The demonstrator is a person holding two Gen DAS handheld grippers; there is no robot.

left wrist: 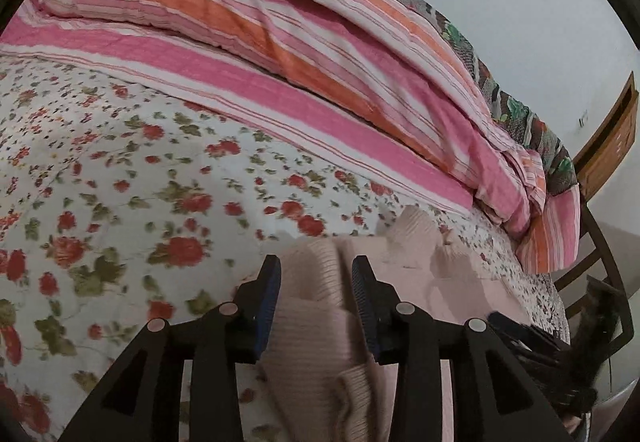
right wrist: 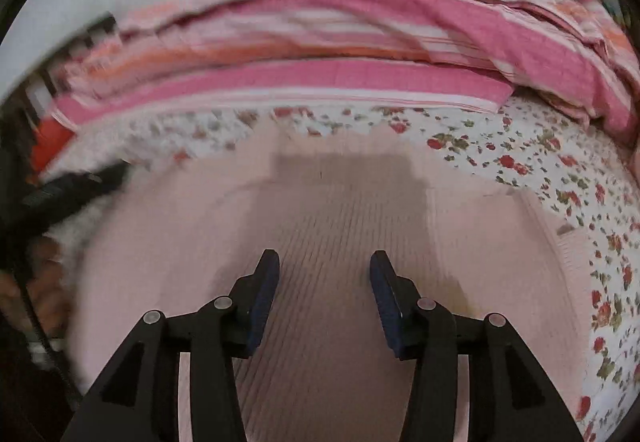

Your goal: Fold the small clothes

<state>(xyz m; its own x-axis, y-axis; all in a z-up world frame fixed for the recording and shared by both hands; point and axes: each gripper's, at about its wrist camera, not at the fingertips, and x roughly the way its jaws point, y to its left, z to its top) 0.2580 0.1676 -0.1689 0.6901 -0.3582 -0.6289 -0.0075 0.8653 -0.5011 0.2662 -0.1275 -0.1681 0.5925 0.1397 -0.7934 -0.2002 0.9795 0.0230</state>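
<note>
One pale pink ribbed garment (right wrist: 340, 226) lies on the floral bed sheet (left wrist: 120, 169), a bunched fold of it between the left gripper (left wrist: 316, 270)'s parted fingers, the right gripper (right wrist: 324, 266) hovering wide above it, striped quilt (left wrist: 248, 25) behind.

We see our right gripper (right wrist: 324, 262) with its jaws standing apart over a pale pink ribbed garment (right wrist: 332, 209), which lies spread on the floral bedsheet (right wrist: 532, 161); a grey shadow falls across the knit ahead of the fingertips. Beyond the garment a pink and orange striped quilt (right wrist: 360, 41) is heaped along the bed. At the left edge a dark blurred object (right wrist: 68, 189) reaches in over the cloth.
</note>
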